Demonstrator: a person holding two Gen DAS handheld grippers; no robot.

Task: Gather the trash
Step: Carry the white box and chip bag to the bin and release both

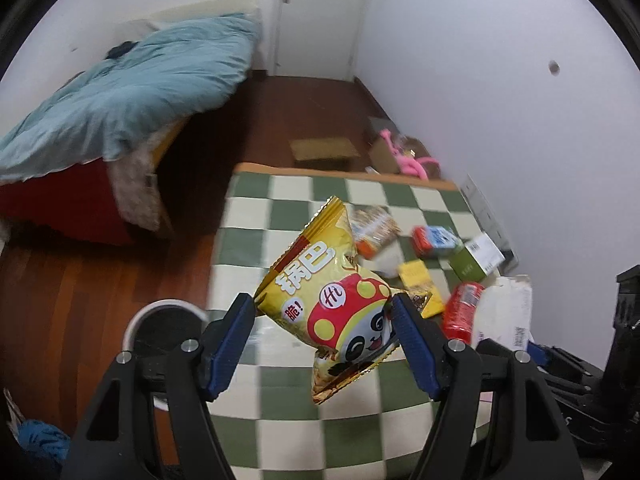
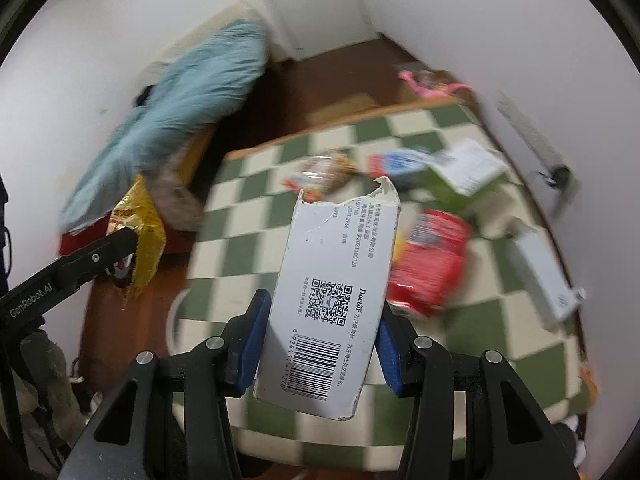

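Note:
My left gripper (image 1: 324, 308) is shut on a yellow snack bag (image 1: 332, 300) with a cartoon panda, held above the green-and-cream checked table (image 1: 288, 400). The bag also shows in the right wrist view (image 2: 142, 236), at the left, over the floor. My right gripper (image 2: 322, 324) is shut on a torn white carton (image 2: 332, 296) with a barcode and QR code, held above the table. The carton also shows in the left wrist view (image 1: 506, 312). More trash lies on the table: a red can (image 2: 432, 264), a green-and-white box (image 1: 476, 260), a red-and-blue pack (image 1: 434, 240), a clear wrapper (image 1: 374, 228).
A white-rimmed bin (image 1: 164, 320) stands on the wooden floor by the table's left edge. A bed with a blue quilt (image 1: 132, 92) is at the left. Cardboard boxes and a pink toy (image 1: 412, 160) lie beyond the table's far edge. A white wall runs along the right.

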